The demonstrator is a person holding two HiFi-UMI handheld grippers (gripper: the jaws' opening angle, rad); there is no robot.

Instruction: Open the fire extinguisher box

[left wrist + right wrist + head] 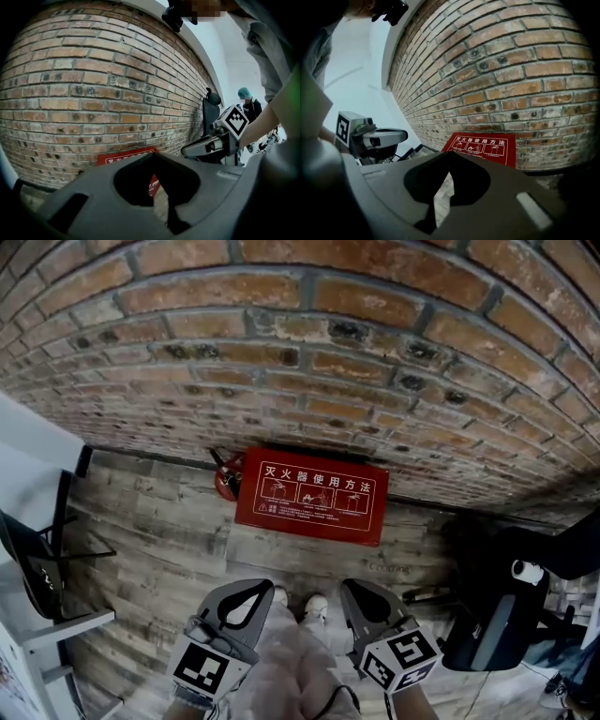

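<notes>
The fire extinguisher box point(311, 495) sits on the wooden floor point(169, 531), pushed up against the foot of the brick wall point(300, 334). Its red face with white printed instructions is turned towards us, and its lid looks closed. A small red object point(225, 479) is tucked against its left end; I can't tell what it is.

From where I stand, no handle, latch or hinge line shows on that face, so the first risk is picking the wrong edge to lift. A closed tip pushed at a seam that doesn't open could skid off the smooth panel or simply shove the box along the boards. With the wall tight behind it, a lid that swings back might also knock the bricks and drop shut again. The object at the left end could be nudged over if the left tool comes in wide.

Both tools are well short of the box. The left gripper point(261, 585) and the right gripper point(351, 585) hang side by side above the person's shoes point(317, 607), with a stretch of bare floor between them and the box's near edge. Each has its jaws pressed together with nothing between them. Each gripper's own view shows the red face beyond its tips, so neither touches it. A black chair point(497, 615) stands off to the right, clear of the path.
</notes>
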